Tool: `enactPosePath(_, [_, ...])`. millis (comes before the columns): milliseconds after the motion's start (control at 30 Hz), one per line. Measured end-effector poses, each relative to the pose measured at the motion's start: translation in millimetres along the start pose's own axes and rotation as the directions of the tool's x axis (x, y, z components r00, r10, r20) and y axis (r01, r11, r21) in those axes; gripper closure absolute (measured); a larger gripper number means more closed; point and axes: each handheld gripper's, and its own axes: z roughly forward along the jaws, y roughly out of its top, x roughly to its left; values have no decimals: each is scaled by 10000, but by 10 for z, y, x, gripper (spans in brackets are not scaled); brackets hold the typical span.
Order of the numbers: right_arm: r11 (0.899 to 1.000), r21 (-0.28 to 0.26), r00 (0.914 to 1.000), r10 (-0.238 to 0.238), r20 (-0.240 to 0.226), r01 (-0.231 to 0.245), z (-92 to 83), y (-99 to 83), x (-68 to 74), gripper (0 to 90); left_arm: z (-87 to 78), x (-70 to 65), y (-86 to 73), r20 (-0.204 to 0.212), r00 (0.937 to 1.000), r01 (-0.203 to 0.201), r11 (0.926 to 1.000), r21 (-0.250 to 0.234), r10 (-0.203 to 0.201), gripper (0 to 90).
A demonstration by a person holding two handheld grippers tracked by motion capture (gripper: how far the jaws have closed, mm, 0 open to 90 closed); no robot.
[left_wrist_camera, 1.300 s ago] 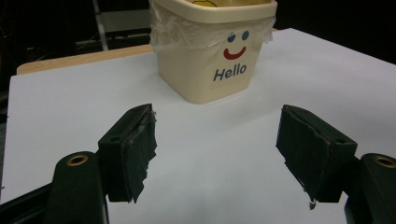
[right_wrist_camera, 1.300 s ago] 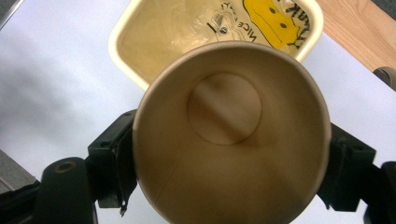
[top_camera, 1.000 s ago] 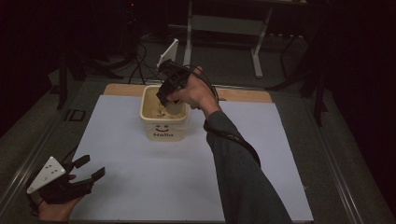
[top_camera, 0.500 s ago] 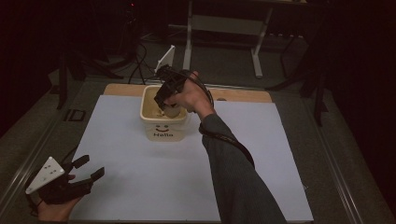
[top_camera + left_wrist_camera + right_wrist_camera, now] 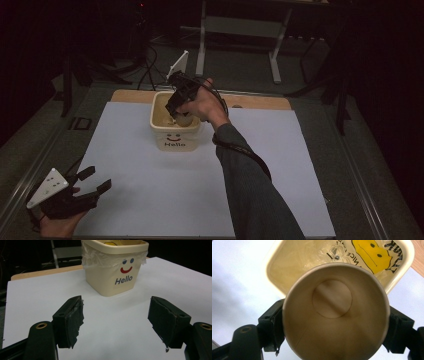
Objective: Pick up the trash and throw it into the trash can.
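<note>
Paper cup [image 5: 336,312], empty and beige, is being held with its open mouth facing the right gripper view's camera, so its round bottom is showing deep inside. The right hand-held gripper [image 5: 336,322] is clamping it by the wall, one black jaw on each side of it. In the high view the cup [image 5: 183,119] is hanging just over the open top of the cream bin [image 5: 176,131], the one with a red smile and the word "Hello" on its front. The bin is wearing a thin clear liner [image 5: 87,255] folded over its rim, and a bag with a yellow face print [image 5: 372,252] is lying inside it.

Judging by this, the step in hand is dropping the cup into the bin: the carry looks finished and the release is not yet done. The next move calls for bringing the cup fully inside the rim line, since part of it appears to be sitting over the near edge, and then spreading the jaws so that it falls clear.

Down at the near left corner of the white worktop [image 5: 150,200], the left hand-held gripper [image 5: 92,186] is resting well apart from the bin, its jaws standing wide with nothing between them.
</note>
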Motion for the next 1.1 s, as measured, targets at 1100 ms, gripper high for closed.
enactPosePath(1100, [9900,-1409,9991,6,-426,-66,-390,-273,-324,246,-4,-4,-6,-68,10000,-1,10000,21,1,286])
